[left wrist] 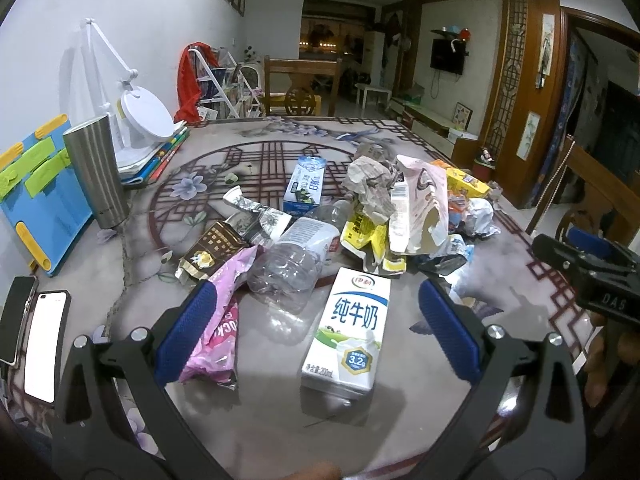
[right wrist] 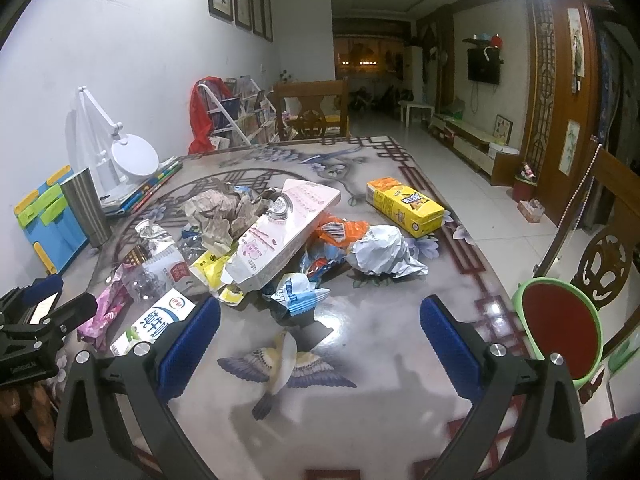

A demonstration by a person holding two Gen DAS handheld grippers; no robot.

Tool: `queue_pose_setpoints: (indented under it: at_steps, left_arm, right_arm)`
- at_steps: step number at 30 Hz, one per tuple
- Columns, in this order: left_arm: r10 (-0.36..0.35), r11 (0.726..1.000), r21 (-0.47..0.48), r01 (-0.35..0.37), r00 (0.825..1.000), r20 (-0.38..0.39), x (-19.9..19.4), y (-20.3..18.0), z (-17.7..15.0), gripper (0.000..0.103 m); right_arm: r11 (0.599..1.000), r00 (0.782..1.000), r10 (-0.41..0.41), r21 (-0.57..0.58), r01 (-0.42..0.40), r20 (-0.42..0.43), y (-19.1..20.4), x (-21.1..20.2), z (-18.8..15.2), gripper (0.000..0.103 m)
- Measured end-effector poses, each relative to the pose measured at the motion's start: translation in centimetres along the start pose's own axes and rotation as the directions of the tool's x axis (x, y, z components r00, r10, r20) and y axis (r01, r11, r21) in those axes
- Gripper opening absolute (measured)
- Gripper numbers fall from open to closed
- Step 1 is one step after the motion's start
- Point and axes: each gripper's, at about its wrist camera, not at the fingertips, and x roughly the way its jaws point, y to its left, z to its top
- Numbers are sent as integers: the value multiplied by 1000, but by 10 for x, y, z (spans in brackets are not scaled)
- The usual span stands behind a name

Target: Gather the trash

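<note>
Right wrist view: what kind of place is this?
Most likely a home dining and living area. A patterned dining table strewn with trash, carved wooden chairs around it, and a wall-mounted TV above a low cabinet in the room beyond all suggest it.

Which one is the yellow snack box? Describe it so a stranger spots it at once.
Start at the trash pile in the middle of the patterned table and look to its far right side. The yellow snack box lies flat there, apart from the heap, just beyond the crumpled white bag. It is the only uncrushed bright yellow carton.
</note>
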Motion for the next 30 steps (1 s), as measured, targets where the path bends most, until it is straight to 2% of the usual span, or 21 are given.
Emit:
queue_pose_setpoints:
  at_steps: [2,30]
  left_arm:
    - [16,1000,5,-16,1000,1,0,1,0,99]
    - [15,1000,6,-14,1000,-15,3,-3,-3,99]
  right_arm:
    - [1000,1000,-1,-3,1,-1,1,0,0,96]
    - [1000,1000,10,3,-10,-15,2,4,-2,96]
